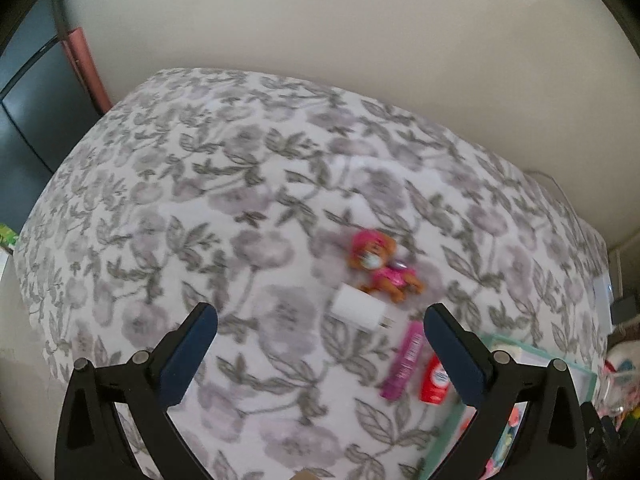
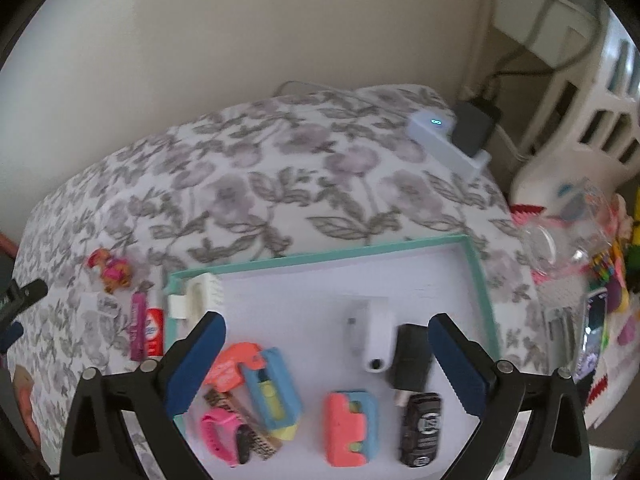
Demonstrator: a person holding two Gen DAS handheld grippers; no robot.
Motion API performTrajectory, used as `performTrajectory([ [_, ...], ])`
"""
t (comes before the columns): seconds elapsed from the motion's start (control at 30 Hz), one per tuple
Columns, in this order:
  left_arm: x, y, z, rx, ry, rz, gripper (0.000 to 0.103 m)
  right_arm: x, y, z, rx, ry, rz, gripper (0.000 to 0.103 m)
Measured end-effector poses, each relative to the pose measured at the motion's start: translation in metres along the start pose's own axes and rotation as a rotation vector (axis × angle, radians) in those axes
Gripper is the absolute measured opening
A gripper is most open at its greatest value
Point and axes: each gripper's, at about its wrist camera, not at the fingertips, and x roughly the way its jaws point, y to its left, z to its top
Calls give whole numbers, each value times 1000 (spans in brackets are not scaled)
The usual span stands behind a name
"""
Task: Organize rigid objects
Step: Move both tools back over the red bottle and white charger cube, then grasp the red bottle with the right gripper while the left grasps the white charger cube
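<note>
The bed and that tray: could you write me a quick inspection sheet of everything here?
Surface: floral bedspread.
Job's things: teal-rimmed tray holds several small items, among them a black toy car; dog figurine, white charger, purple tube and red tube lie outside it.
Clutter: toys and a clear container beside the bed.
Grippers: left gripper and right gripper open, empty.
Cables: cords by the wall.
Surroundings: beige wall, white furniture.

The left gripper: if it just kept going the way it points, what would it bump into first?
Probably the flowered bedcover. The left gripper, jaws open and empty, aims at bare cloth, with the white charger just right of its line. Depth is hard to judge here.
</note>
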Motion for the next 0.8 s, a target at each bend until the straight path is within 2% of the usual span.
performTrajectory([
  [0.27,11,25,9,-31,17,18,103,6,46,0,-59,-6,72,102],
  [0.37,18,26,10,-40,45,-10,103,8,67,0,-90,-17,96,102],
  [0.5,30,24,13,-30,70,3,103,13,94,0,-133,-25,149,102],
  [0.6,39,23,16,-27,86,-15,103,23,110,0,-154,-19,173,102],
  [0.67,45,20,18,-21,94,-26,103,31,119,0,-170,-8,185,95],
  [0.8,60,13,19,2,117,-43,103,43,133,3,-181,-11,216,90],
])
